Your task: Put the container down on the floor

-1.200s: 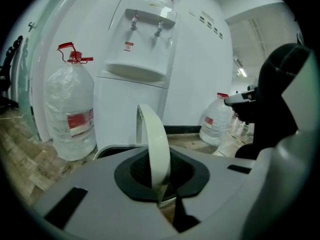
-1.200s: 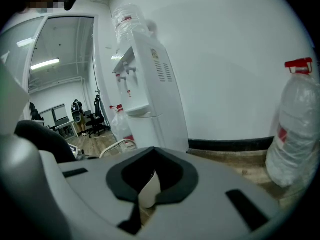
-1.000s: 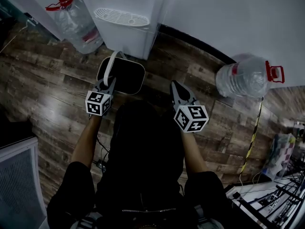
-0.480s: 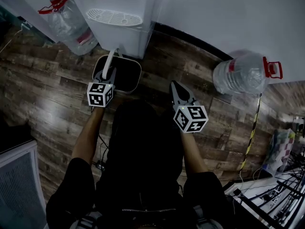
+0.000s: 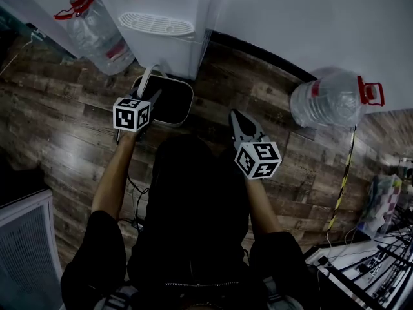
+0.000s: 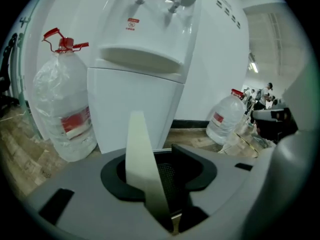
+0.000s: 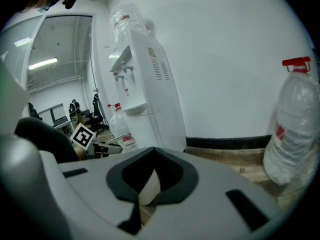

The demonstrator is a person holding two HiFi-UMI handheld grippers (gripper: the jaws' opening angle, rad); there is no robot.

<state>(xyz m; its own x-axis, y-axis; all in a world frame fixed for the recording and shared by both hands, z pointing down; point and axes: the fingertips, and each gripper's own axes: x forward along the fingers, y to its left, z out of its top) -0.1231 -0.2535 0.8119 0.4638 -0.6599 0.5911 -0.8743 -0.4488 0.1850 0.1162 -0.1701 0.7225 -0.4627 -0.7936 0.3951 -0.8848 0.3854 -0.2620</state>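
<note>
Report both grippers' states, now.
Left gripper: jaws opening, container handle between them, no longer clamped.
Right gripper: closed, holding nothing.

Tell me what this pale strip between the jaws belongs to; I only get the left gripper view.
Observer: It is the handle of the container, which the head view shows sitting on the wood floor in front of the water dispenser.
Operator: And where over it is my gripper?
Observer: The left gripper, jaws opening with the handle between them, is above the container's near left edge.
Operator: Where is the other one?
Observer: The right gripper hangs apart to the container's right, touching nothing.
</note>
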